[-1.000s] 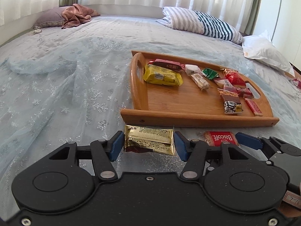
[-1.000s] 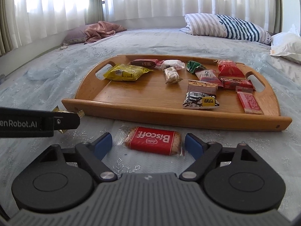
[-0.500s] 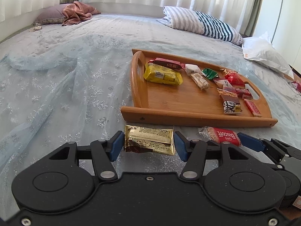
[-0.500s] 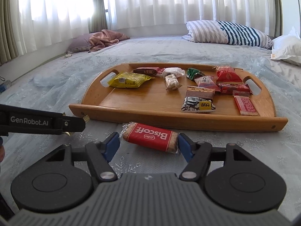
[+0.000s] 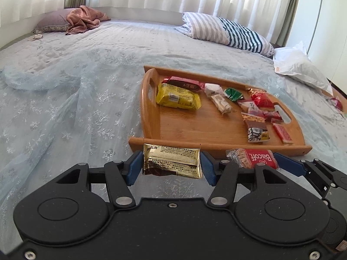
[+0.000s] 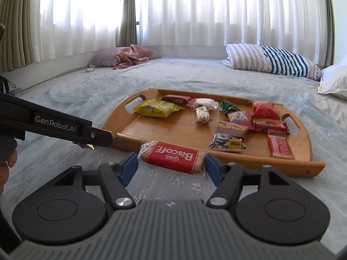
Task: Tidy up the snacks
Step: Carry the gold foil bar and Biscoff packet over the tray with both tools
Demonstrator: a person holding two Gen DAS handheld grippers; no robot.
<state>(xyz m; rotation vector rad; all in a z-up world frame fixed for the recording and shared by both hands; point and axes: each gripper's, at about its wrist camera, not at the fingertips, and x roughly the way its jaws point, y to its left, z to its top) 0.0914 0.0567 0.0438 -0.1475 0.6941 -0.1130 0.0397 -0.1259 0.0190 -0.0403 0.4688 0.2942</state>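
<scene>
My left gripper point(image 5: 172, 165) is shut on a gold-wrapped snack bar point(image 5: 172, 161), held just above the bedspread in front of the wooden tray point(image 5: 216, 146). My right gripper point(image 6: 171, 165) is shut on a red Biscoff biscuit pack point(image 6: 173, 157), lifted clear of the bed near the tray's front rim point(image 6: 238, 159). In the left wrist view the Biscoff pack point(image 5: 253, 158) and the right gripper's blue fingers point(image 5: 288, 165) show at the right. The left gripper's body point(image 6: 54, 125) crosses the right wrist view at the left. Several snacks lie on the tray, among them a yellow packet point(image 6: 157, 108).
The tray sits on a pale blue bedspread point(image 5: 65, 108). A striped pillow point(image 6: 271, 62), a white pillow point(image 5: 301, 69) and a pink blanket point(image 6: 132, 54) lie at the far side. A small red snack point(image 5: 336, 103) lies right of the tray. A hand point(image 6: 6, 162) shows at the left edge.
My right gripper closed on the Biscoff pack and lifted it off the bed, tilting it slightly. The left gripper kept hold of the gold bar and stayed nearly still.
</scene>
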